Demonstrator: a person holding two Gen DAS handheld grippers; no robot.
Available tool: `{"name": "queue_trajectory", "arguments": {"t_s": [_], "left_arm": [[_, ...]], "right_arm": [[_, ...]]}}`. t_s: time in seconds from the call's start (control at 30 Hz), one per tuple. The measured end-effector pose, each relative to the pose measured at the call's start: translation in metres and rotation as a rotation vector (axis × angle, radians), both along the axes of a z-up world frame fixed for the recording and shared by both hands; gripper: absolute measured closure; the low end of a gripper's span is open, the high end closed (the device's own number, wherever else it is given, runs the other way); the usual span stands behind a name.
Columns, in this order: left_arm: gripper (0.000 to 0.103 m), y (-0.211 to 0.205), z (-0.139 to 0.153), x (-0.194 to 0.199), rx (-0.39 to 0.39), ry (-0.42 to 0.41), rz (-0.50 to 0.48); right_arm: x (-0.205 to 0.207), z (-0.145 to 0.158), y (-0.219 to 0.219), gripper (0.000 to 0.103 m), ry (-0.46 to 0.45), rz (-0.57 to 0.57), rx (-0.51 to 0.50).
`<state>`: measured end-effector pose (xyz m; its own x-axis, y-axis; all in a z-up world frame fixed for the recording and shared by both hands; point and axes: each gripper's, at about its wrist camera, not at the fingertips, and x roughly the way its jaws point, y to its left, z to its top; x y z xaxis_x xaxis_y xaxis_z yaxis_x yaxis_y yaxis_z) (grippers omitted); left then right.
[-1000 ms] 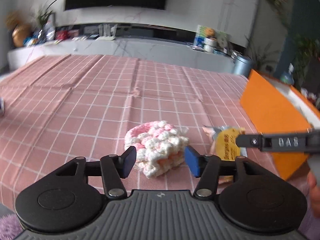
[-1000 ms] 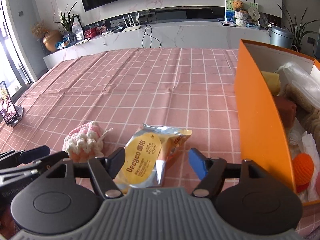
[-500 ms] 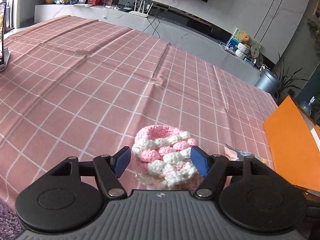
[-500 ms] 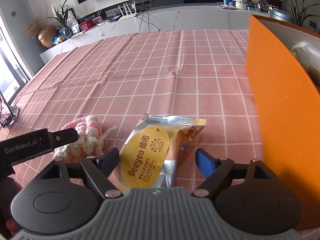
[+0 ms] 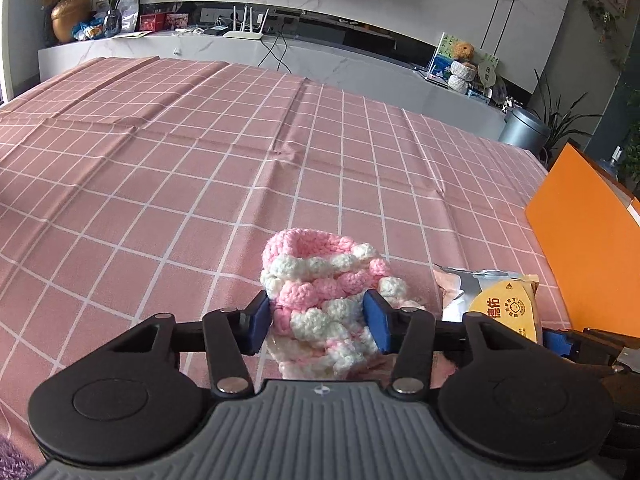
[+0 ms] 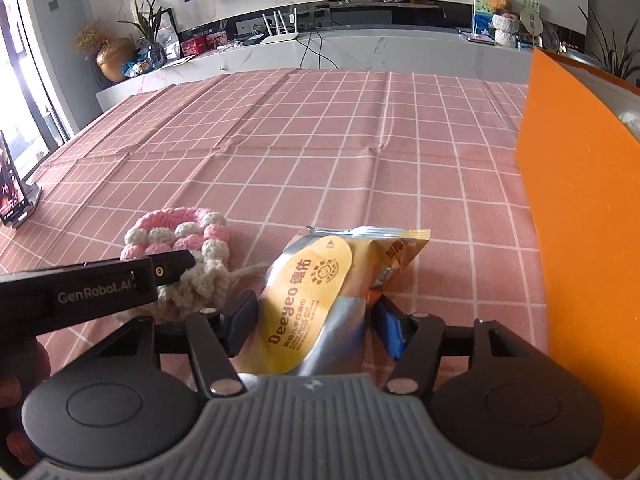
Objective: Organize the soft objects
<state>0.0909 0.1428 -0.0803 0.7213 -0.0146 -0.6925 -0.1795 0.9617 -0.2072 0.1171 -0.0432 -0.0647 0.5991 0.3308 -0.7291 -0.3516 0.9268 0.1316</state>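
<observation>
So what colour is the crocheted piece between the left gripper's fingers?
Pink and white crocheted piece, clearest in the left wrist view.

We have lowered both grippers beside the orange box [image 6: 580, 200]: our left gripper [image 5: 316, 320] has been closing onto the crocheted pouch [image 5: 324, 280], our right gripper [image 6: 316, 320] onto the snack packet [image 6: 320, 296].

You see bright daylight pouring in from the window [image 6: 16, 92] on the left; edges bend round, and everything looks sharp.
</observation>
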Motion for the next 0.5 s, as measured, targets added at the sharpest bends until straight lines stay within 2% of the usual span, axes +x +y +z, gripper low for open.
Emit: {"name": "queue_trajectory", "arguments": {"t_s": [0.17,0.3,0.5], "left_arm": [[0.062,-0.004,0.002,0.001,0.026,-0.01,-0.017],[0.071,-0.007,0.005,-0.001,0.043,-0.022,-0.02],[0.074,-0.009,0.014,-0.004,0.041,-0.039,-0.015]], "right_arm": [[0.0,0.002,-0.003,0.05,0.0,0.002,0.024],[0.0,0.005,-0.007,0.061,0.001,-0.003,0.045],[-0.006,0.015,-0.009,0.071,-0.013,0.009,0.063]]}}
